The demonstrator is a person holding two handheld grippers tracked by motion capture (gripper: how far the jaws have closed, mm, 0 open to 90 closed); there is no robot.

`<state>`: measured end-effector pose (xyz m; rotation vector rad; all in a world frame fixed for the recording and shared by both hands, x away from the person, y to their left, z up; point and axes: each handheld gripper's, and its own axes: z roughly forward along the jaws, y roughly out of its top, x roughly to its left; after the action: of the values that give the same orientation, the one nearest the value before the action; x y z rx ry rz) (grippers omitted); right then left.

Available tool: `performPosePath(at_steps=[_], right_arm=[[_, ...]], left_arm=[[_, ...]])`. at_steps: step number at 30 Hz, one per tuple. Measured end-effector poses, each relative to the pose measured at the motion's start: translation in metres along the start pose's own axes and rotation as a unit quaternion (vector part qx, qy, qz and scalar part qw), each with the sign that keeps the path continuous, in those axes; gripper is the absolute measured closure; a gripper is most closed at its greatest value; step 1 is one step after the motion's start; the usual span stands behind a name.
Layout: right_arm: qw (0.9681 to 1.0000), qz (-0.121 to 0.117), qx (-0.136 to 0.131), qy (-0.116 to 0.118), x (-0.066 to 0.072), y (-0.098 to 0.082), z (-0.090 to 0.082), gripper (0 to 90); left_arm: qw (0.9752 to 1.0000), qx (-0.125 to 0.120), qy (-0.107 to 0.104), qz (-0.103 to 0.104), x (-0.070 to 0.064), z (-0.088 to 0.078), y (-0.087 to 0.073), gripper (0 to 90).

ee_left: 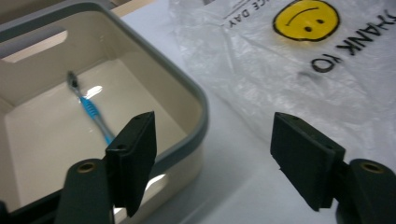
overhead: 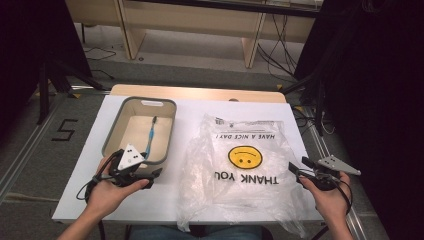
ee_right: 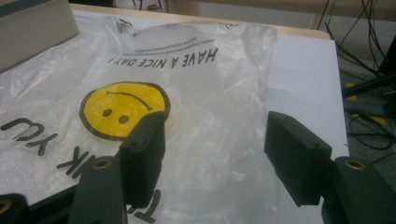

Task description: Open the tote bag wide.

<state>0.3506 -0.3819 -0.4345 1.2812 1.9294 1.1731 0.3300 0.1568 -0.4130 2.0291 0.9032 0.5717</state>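
L gripper (overhead: pixel 156 173) low by bin (overhead: pixel 112 131), R gripper (overhead: pixel 295 169) at bag (overhead: pixel 245 165) edge; both jaws released, empty.

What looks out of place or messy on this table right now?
The plastic bag lies crumpled, its print upside down from the person's side and its near edge spilling over the table edge. The toothbrush lies alone in the bin. No damage shows.

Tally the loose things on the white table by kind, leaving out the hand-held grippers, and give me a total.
Plastic bag, clear with a yellow smiley face and THANK YOU print: 1
Bin, grey rim, cream inside: 1
Toothbrush, blue handle, lying inside the bin: 1
Total: 3
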Motion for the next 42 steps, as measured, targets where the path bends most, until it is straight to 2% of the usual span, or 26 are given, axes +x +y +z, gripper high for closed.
performPosePath(at_steps=[3,4,5,8,9,12,13,17,20,21,24,26,28,29,30,32,33,35,36,37,38,39,42], right_arm=[[1.0000,0.001,0.005,-0.003,-0.001,0.001,0.001,39.3],[0.9999,0.002,0.012,-0.007,-0.003,0.000,0.002,39.3],[0.9999,0.002,0.012,-0.007,-0.003,0.000,0.002,39.3],[0.9994,0.010,0.030,-0.012,-0.006,-0.002,0.003,39.3],[0.9994,0.010,0.030,-0.012,-0.006,-0.002,0.003,39.3],[0.9979,0.022,0.058,-0.022,-0.010,-0.006,0.004,39.4],[0.9979,0.022,0.058,-0.022,-0.010,-0.006,0.004,39.4],[0.9948,0.034,0.091,-0.032,-0.012,-0.008,0.005,39.3],[0.9940,0.035,0.098,-0.032,-0.011,-0.009,0.005,39.3],[0.9930,0.033,0.109,-0.031,-0.011,-0.010,0.006,39.5],[0.9924,0.031,0.115,-0.031,-0.011,-0.011,0.006,39.5],[0.9896,0.036,0.136,-0.031,-0.010,-0.012,0.006,39.5],[0.9886,0.036,0.143,-0.030,-0.010,-0.013,0.006,39.5],[0.9863,0.039,0.158,-0.027,-0.010,-0.015,0.006,39.9],[0.9863,0.039,0.158,-0.027,-0.010,-0.015,0.006,39.9],[0.9822,0.044,0.181,-0.025,-0.011,-0.018,0.007,41.8],[0.9822,0.044,0.181,-0.025,-0.011,-0.018,0.007,41.8],[0.9789,0.042,0.199,-0.020,-0.012,-0.021,0.009,48.9],[0.9789,0.042,0.199,-0.020,-0.012,-0.021,0.009,48.9],[0.9767,0.043,0.210,-0.016,-0.013,-0.023,0.009,54.3],[0.9767,0.043,0.210,-0.016,-0.013,-0.023,0.009,54.3],[0.9759,0.044,0.213,-0.016,-0.013,-0.024,0.010,62.3],[0.9737,0.054,0.221,-0.009,-0.014,-0.024,0.011,70.7]], left_arm=[[0.9999,0.002,-0.012,0.011,-0.015,0.000,0.005,34.3],[0.9995,0.012,-0.022,0.017,-0.026,0.002,0.007,36.6],[0.9995,0.012,-0.022,0.017,-0.026,0.002,0.007,37.0],[0.9983,0.029,-0.044,0.026,-0.043,0.008,0.008,39.2],[0.9975,0.036,-0.052,0.030,-0.049,0.010,0.007,39.2],[0.9944,0.064,-0.074,0.041,-0.064,0.020,0.003,38.1],[0.9931,0.074,-0.080,0.043,-0.068,0.024,0.001,38.1],[0.9889,0.105,-0.093,0.048,-0.079,0.038,-0.008,31.4],[0.9859,0.128,-0.095,0.050,-0.084,0.048,-0.015,29.5],[0.9856,0.133,-0.091,0.050,-0.086,0.051,-0.017,29.2],[0.9842,0.149,-0.083,0.048,-0.086,0.057,-0.022,29.2],[0.9834,0.157,-0.081,0.043,-0.086,0.060,-0.024,30.2],[0.9827,0.163,-0.078,0.041,-0.085,0.061,-0.025,30.9],[0.9823,0.166,-0.077,0.039,-0.085,0.062,-0.025,33.7],[0.9821,0.168,-0.077,0.038,-0.084,0.063,-0.026,33.7],[0.9810,0.176,-0.073,0.039,-0.084,0.064,-0.026,38.6],[0.9803,0.178,-0.075,0.040,-0.084,0.065,-0.027,38.6],[0.9790,0.184,-0.079,0.040,-0.085,0.066,-0.027,46.2],[0.9786,0.184,-0.083,0.041,-0.085,0.067,-0.026,46.2],[0.9782,0.185,-0.084,0.042,-0.086,0.067,-0.026,50.9],[0.9782,0.185,-0.085,0.041,-0.086,0.067,-0.025,50.9],[0.9778,0.185,-0.087,0.043,-0.086,0.068,-0.025,56.7],[0.9769,0.187,-0.095,0.041,-0.087,0.070,-0.023,65.4]])
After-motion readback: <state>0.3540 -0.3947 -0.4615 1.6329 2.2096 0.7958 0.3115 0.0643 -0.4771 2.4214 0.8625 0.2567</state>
